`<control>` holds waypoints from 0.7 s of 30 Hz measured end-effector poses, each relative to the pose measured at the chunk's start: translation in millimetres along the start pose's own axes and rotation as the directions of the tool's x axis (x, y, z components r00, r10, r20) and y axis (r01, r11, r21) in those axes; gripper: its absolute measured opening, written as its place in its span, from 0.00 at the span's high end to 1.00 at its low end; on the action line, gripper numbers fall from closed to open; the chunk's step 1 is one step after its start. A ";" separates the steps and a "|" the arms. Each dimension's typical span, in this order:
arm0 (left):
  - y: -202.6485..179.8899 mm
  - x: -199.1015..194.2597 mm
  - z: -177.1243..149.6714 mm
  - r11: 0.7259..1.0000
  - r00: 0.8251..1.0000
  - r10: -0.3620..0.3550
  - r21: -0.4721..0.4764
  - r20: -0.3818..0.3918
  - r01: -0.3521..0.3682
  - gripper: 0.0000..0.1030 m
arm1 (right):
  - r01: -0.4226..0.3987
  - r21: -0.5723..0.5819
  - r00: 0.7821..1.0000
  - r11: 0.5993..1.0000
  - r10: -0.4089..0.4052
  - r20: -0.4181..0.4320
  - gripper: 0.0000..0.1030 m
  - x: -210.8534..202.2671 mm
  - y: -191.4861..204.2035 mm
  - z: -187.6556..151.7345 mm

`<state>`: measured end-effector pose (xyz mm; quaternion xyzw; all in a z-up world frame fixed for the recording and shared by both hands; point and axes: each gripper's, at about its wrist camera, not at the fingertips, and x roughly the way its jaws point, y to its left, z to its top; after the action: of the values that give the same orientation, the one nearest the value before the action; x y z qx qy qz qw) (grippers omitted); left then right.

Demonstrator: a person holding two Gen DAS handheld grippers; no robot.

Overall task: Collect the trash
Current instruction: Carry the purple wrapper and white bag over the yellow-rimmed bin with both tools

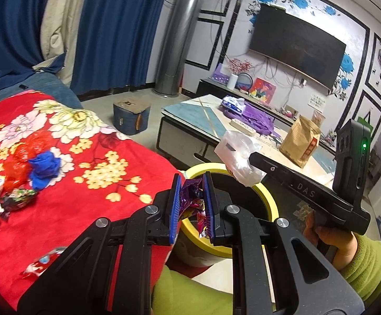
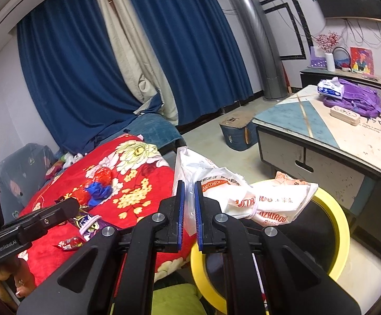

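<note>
We see the left gripper [image 1: 190, 204] pinching a purple wrapper [image 1: 191, 199] between its 2 pads over the yellow bin [image 1: 266, 197]; the right gripper [image 2: 189, 212] clamps a white bag [image 2: 245, 199].

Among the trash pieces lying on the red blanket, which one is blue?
The crumpled blue piece beside the red crinkled plastic; the other wrappers there are red, white or multicoloured.

My left tongs [image 1: 190, 204] hold a wrapper [image 1: 190, 202] over the bin [image 1: 266, 199]; my right tongs [image 2: 189, 210] hold a bag [image 2: 242, 197] above it. The bed [image 1: 85, 183] with more scraps [image 1: 20, 173] lies left, the desk [image 1: 190, 110] behind the bin.
</note>
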<state>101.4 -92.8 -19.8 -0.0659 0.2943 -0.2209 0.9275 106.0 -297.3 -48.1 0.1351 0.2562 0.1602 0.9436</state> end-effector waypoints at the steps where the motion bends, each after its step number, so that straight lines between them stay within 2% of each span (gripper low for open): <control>1: -2.2 3.5 0.0 1.000 1.000 -0.004 0.007 -0.004 0.004 0.89 | 0.005 0.008 1.000 1.000 -0.005 0.000 0.93 -0.6 -3.6 -0.4; 11: -27.7 39.4 -5.0 0.996 0.996 -0.053 0.071 -0.068 0.058 0.89 | 0.038 0.099 0.999 0.994 -0.037 -0.005 0.93 -6.1 -37.9 -3.8; 21: -44.8 80.0 -19.4 0.987 0.980 -0.109 0.097 -0.164 0.126 0.89 | 0.052 0.209 0.999 0.976 -0.047 -0.027 0.93 -1.8 -69.3 -9.8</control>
<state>132.0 -168.6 -65.7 -0.0156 0.3502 -0.2956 0.8887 115.5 -359.5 -78.8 0.2257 0.2853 0.1102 0.9249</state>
